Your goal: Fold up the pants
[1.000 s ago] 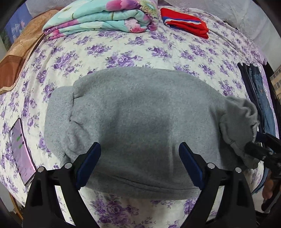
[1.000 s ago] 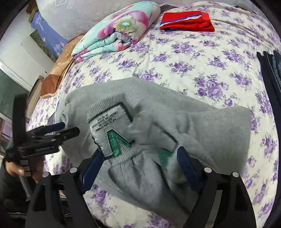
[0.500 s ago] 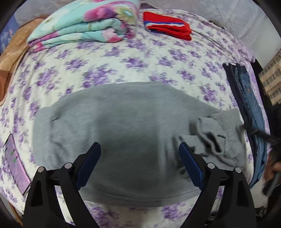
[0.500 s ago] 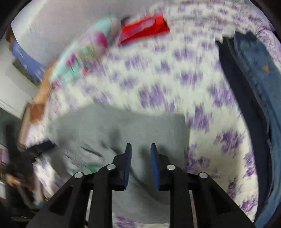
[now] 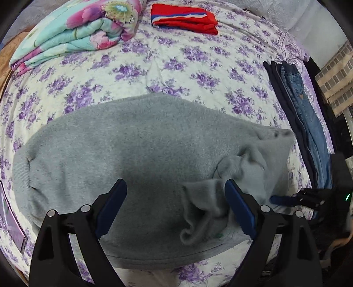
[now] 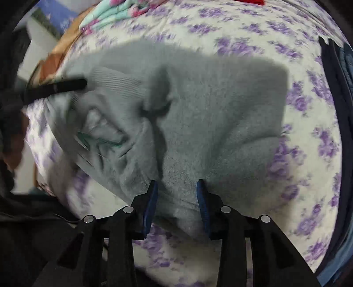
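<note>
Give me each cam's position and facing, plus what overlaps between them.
Left wrist: sits on the left gripper, facing across the grey pants toward the folded quilt and red garment; its own open fingers show, right gripper at right edge.
Right wrist: sits on the right gripper, low over the pants' rumpled waistband end; its narrowly spread fingers straddle a fold, left gripper finger at left.
Shared: pants, floral bedsheet, jeans stack, quilt.

Left wrist: above near bed edge, facing across bed (image 5: 198,55) | Right wrist: close, low over grey pants (image 6: 220,110), blurred | Shared: grey pants (image 5: 132,143), floral sheet, jeans stack (image 5: 308,132)
</note>
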A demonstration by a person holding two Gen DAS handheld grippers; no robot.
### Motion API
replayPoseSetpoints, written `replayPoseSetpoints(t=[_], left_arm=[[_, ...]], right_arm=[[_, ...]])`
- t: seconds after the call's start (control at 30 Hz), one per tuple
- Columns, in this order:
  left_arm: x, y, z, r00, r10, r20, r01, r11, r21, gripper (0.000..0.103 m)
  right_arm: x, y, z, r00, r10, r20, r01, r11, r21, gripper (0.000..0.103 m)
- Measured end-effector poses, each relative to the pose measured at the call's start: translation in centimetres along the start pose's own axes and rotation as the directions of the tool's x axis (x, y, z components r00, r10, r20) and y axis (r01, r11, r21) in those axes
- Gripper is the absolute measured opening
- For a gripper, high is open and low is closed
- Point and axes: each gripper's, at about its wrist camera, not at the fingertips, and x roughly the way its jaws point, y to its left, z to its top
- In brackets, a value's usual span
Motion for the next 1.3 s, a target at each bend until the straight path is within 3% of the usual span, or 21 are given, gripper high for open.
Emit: replayPoseSetpoints(t=[0.07,0.13,0.2,0.3,0.4,0.5,0.6,0.7,0.93,1.07,1.23,1.3], left_arm=[[0.5,-0.2,-0.2,1.000,0.001,-0.021,-0.001,1.000,-0.003,0.087],[0.6,-0.4,-0.3,1.000,0.001,-0.026,-0.001,1.000,-0.005,0.087],[0.3,-0.3,-0.4,1.000,-0.017,-0.020,0.017,1.000,-0.019,0.087],[0.1,0.4,-0.7,0.999,-0.046,-0.025,0.044,0.997,-0.060,0.087],[0.7,0.8,-1.1,0.995,-0.084,-0.060,0.077,0.990,-0.114,0.088],[1.8,0.2,-1.6,0.987,-0.123,-0.107,0.106,0.982,-0.154,0.088],[2.3,-0.3,-1.5,0.984,-0.128,-0.122,0.103,0.976,-0.195,0.088],[2.3,-0.6,-1.2,0.973,-0.190,-0.131,0.151,0.952,-0.266,0.088],[0.9,-1.4,-1.1,0.983,-0.151,-0.102,0.118,0.955,-0.274,0.091],[1.4,-0.4,-1.6,0.975,-0.198,-0.103,0.151,0.924,-0.352,0.092],[1.0,0.6,-1.9,0.967,-0.249,-0.049,0.208,0.889,-0.408,0.094],[2.0,0.4,-2.0,0.966,-0.244,-0.090,0.186,0.890,-0.416,0.096]], right_arm=[[-0.4,0.4,0.4,1.000,-0.003,0.008,0.003,1.000,-0.016,0.040],[-1.6,-0.5,1.3,0.999,0.052,0.018,-0.052,0.999,0.011,0.048],[-3.1,-1.5,1.8,0.996,0.056,0.063,-0.057,0.998,0.012,0.066],[-5.4,-4.3,2.5,0.988,0.020,0.154,-0.028,0.998,0.050,0.077],[-5.2,-7.8,3.5,0.985,-0.026,0.171,0.003,0.991,0.131,0.078],[-3.5,-9.9,4.1,0.991,0.002,0.136,-0.023,0.988,0.151,0.078],[-1.2,-9.7,4.9,0.996,0.016,0.091,-0.028,0.991,0.133,0.078],[-0.8,-9.2,5.1,0.996,0.048,0.081,-0.055,0.994,0.095,0.078],[-1.1,-9.5,5.1,0.994,0.086,0.073,-0.089,0.995,0.043,0.079],[-0.8,-9.5,5.0,0.992,0.110,0.069,-0.112,0.993,0.036,0.079],[-0.9,-9.6,5.0,0.991,0.118,0.069,-0.120,0.992,0.029,0.079],[-0.9,-9.6,5.0,0.991,0.116,0.067,-0.118,0.993,0.028,0.079]])
